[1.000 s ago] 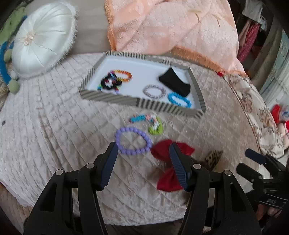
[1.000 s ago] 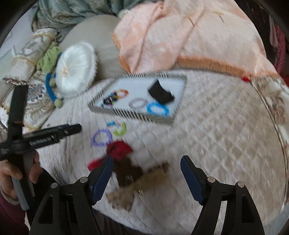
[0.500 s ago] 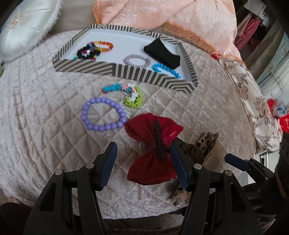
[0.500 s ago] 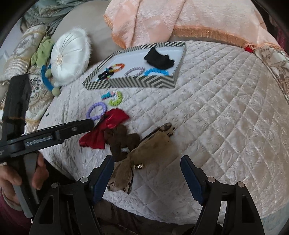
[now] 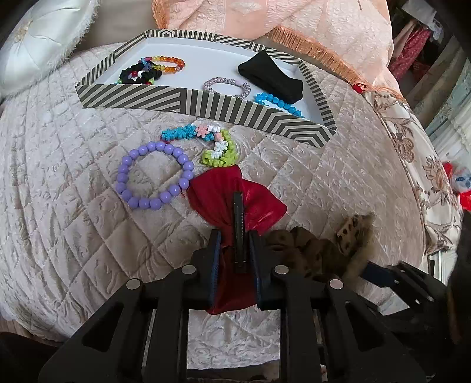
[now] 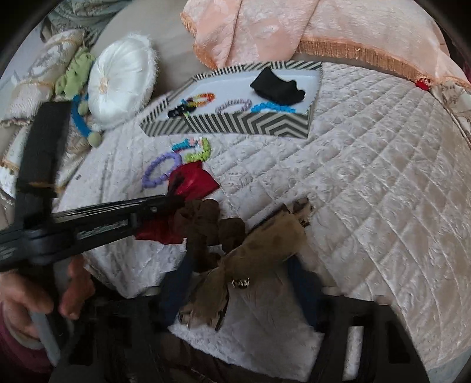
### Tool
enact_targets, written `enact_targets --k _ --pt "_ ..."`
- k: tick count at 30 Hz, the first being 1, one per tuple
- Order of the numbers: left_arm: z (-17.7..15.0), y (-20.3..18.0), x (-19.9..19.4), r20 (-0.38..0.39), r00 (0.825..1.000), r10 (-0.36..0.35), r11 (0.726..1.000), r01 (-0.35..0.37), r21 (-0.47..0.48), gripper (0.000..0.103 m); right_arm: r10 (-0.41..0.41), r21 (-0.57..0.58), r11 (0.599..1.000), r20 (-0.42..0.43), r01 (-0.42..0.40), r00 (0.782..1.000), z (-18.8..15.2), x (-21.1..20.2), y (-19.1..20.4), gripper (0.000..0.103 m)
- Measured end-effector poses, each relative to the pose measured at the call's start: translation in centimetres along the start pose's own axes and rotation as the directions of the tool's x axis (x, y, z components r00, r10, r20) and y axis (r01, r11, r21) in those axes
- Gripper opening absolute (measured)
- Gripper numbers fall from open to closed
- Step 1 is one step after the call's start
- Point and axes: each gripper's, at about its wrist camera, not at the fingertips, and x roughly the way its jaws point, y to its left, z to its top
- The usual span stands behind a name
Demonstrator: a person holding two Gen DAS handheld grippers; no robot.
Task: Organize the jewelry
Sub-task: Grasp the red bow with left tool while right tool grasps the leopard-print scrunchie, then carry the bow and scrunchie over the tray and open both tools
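Home bedroom: quilted bedspread [image 5: 73, 182], round pillow [image 5: 38, 44], peach blanket [image 5: 294, 20].

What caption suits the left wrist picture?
Left claw shut on a red hair bow, striped tray of bracelets beyond.

The red bow [image 5: 235, 194] is shiny cloth. Glossy plastic beads form the purple bracelet [image 5: 154, 175]. The bedspread [image 5: 73, 206] is quilted, embossed fabric.

Daylit quilted beige bedspread [image 5: 73, 188], white round cushion [image 5: 41, 44], peach blanket [image 5: 309, 20].
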Motion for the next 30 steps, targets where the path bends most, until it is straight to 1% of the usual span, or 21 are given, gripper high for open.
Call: enact_targets --k 2,4,6,10,14,17,22,30 --pt "-0.1 0.1 -0.5 0.014 1.000 0.000 1.000 0.000 0.007 0.015 -0.013 -0.009 1.000 0.014 0.013 1.000 0.1 0.2 0.2 0.040" --pt "-0.1 0.3 -1.3 0.030 1.000 -0.007 1.000 0.006 0.008 0.015 -0.002 -0.016 1.000 0.025 0.002 1.000 0.2 0.0 0.3 0.027" --pt "0.2 0.3 -2.1 0.048 0.999 -0.012 1.000 0.012 0.010 0.014 0.009 -0.009 1.000 0.044 -0.009 0.999 0.3 -0.6 0.3 0.025" --pt "0.6 0.7 -4.0 0.095 0.995 -0.013 1.000 0.012 0.011 0.014 0.024 0.001 1.000 0.098 -0.025 0.995 0.8 -2.6 0.1 0.024" --pt "1.5 0.7 -5.5 0.142 0.990 -0.003 1.000 0.001 0.019 0.014 0.034 -0.001 0.999 0.162 -0.035 0.986 2.1 -5.1 0.0 0.024" --pt "2.2 0.6 -6.3 0.170 0.985 0.016 0.999 -0.021 0.030 0.014 0.038 -0.012 0.999 0.193 -0.037 0.980 3.3 -6.4 0.2 0.024" --pt "3.2 0.8 -6.9 0.195 0.980 0.049 0.998 -0.057 0.036 0.014 0.040 -0.035 0.999 0.224 -0.033 0.974 5.3 -7.5 0.6 0.024" --pt "5.4 1.5 -7.2 0.230 0.969 0.093 0.994 -0.103 0.035 0.014 0.042 -0.084 0.996 0.244 -0.022 0.969 8.0 -7.5 1.9 0.024"
